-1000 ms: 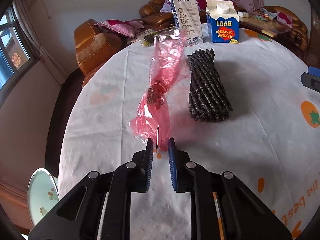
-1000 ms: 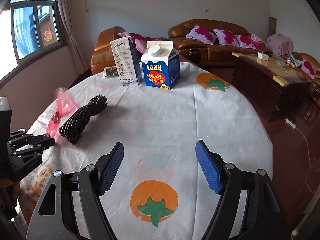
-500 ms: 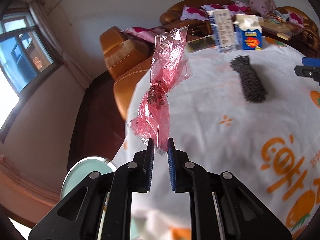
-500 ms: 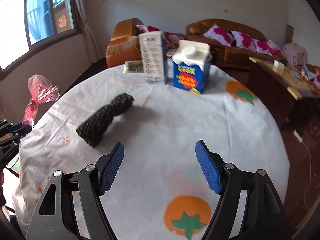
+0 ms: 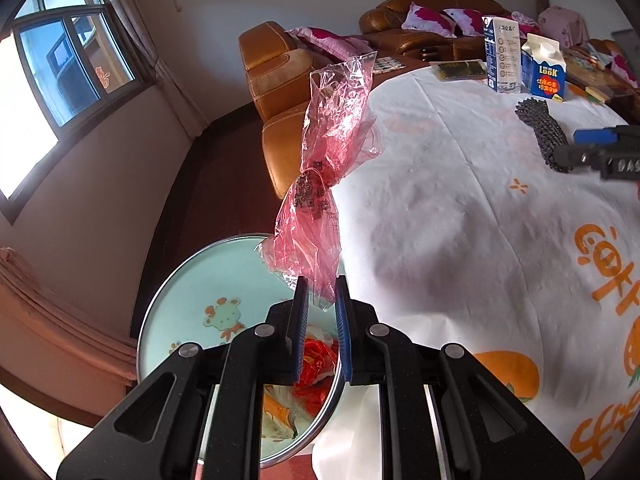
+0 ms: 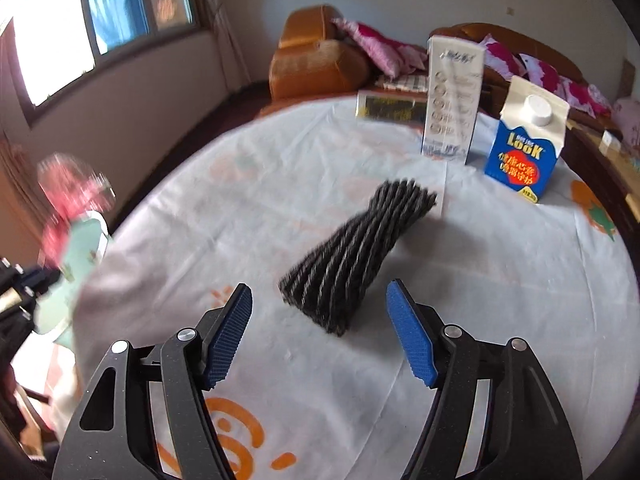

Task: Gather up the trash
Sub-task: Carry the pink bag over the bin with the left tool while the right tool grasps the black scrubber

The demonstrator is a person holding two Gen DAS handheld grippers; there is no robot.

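We see the round table under its white cloth with orange prints [image 5: 460, 208], and beside it the round mint-green bin with a cartoon animal [image 5: 208, 300], red wrappers inside. On the cloth lies the black ribbed foam sleeve [image 6: 352, 256], with the tall white carton [image 6: 452, 100] and the blue-and-white milk carton [image 6: 524, 144] beyond. Our left gripper [image 5: 320, 312] pinches the crinkled red plastic bag [image 5: 324, 168] in narrow jaws, above the bin's edge. Our right gripper [image 6: 320, 332] has just been closing slightly; its jaws stand wide, just short of the sleeve, gripping nothing.
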